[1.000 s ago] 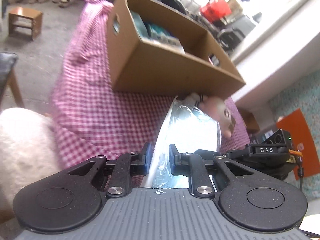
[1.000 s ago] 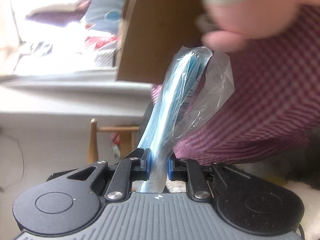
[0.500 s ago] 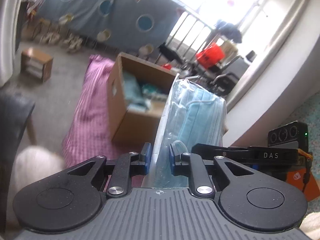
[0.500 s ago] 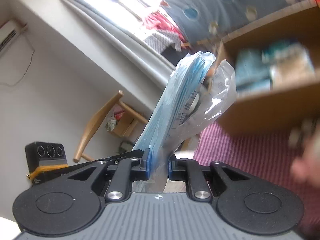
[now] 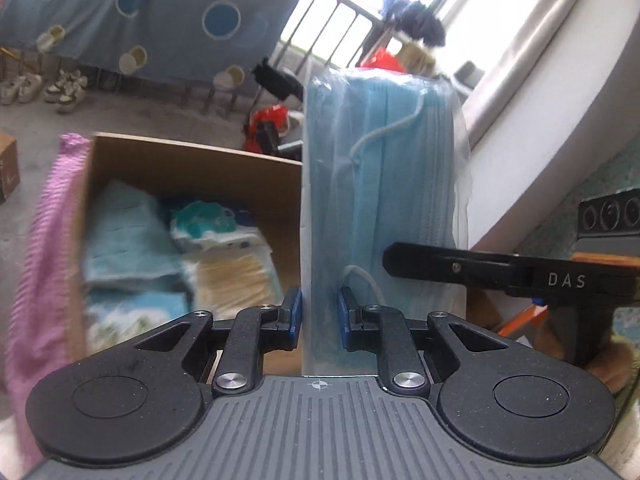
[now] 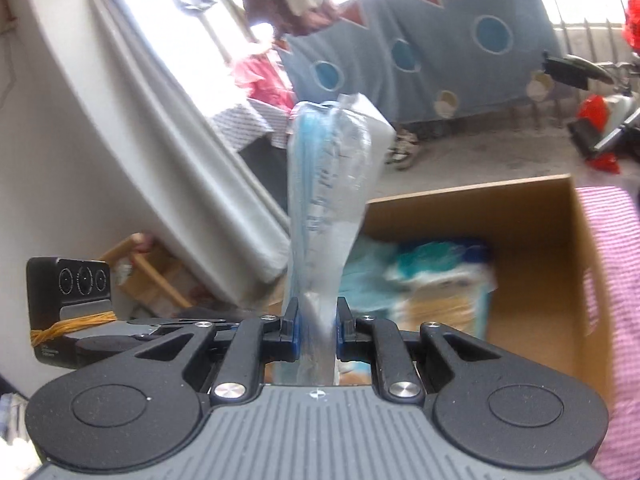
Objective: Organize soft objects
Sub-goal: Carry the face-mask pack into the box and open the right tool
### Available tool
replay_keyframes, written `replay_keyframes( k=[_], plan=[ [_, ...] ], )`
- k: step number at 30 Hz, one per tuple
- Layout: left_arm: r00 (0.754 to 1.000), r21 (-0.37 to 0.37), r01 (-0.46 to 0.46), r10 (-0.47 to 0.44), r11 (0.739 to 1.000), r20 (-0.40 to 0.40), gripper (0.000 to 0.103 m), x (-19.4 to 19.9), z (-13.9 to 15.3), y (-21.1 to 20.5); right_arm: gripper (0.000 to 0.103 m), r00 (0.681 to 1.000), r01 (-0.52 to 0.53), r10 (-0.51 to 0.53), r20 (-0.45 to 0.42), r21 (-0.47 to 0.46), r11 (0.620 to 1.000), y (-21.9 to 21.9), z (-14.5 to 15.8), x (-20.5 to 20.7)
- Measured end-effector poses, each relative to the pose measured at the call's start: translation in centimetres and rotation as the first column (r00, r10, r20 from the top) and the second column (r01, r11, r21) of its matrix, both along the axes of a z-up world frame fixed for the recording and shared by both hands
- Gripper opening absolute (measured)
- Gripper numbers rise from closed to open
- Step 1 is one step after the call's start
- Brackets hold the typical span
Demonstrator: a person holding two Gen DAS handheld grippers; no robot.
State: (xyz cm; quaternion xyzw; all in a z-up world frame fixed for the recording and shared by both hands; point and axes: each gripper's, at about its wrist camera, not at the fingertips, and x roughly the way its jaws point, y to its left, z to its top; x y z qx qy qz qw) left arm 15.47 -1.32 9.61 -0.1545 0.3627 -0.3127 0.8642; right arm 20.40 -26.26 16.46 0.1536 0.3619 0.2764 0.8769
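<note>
Both grippers clamp the same clear plastic pack of blue face masks (image 5: 384,184): the left gripper (image 5: 319,316) pinches its lower edge between the blue pads, and in that view the pack stands upright, filling the middle from 6 o'clock up to 12 o'clock, with white ear loops showing through the wrap. The right gripper (image 6: 316,328) squeezes the pack (image 6: 324,216) edge-on, so there it reads as a thin blue sliver with loose plastic flaring toward 1 o'clock. From the left view the right gripper's black finger, marked DAS, reaches in from 3 o'clock and touches the pack's side. The cardboard box (image 5: 192,164) sits open at 9 to 10 o'clock behind the pack, which hides the box's right part; inside lie blurred soft packets in light blue, teal and tan (image 5: 180,248). In the right view the box (image 6: 536,248) lies at 3 o'clock, its contents partly blocked by the pack. A pink checked cloth (image 5: 44,256) runs along the box's outer side at 9 o'clock. Farther off hang a grey-blue sheet with round blue patches (image 5: 132,16) at 11 o'clock, shoes (image 5: 44,86) on the floor below it, and a pale curtain (image 6: 176,152) at 10 o'clock in the right view
</note>
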Motion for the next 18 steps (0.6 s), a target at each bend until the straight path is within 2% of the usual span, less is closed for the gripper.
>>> replay_keyframes(
  k=[5, 9, 14, 18],
  plan=[
    [0.995, 0.015, 0.027, -0.026, 1.000, -0.095, 0.018, 6.6, -1.8, -4.8, 0.016, 0.996, 0.037, -0.046, -0.074, -0.108, 0.993, -3.2, -2.4, 6.8],
    [0.978, 0.039, 0.046, -0.038, 0.998, -0.204, 0.018, 10.7, -4.3, -8.2, 0.016, 0.988, 0.040, -0.071, -0.138, -0.213, 0.976, -4.4, -5.2, 11.1],
    [0.962, 0.133, 0.054, -0.015, 0.990, -0.273, 0.018, 13.7, -7.3, -11.4, 0.016, 0.980, 0.003, -0.072, -0.183, -0.353, 0.936, -4.3, -8.7, 14.4],
    [0.953, 0.165, 0.073, -0.020, 0.984, -0.304, 0.019, 14.6, -8.3, -12.3, 0.016, 0.972, -0.043, -0.061, -0.225, -0.428, 0.903, -3.2, -10.8, 15.5]
  ],
)
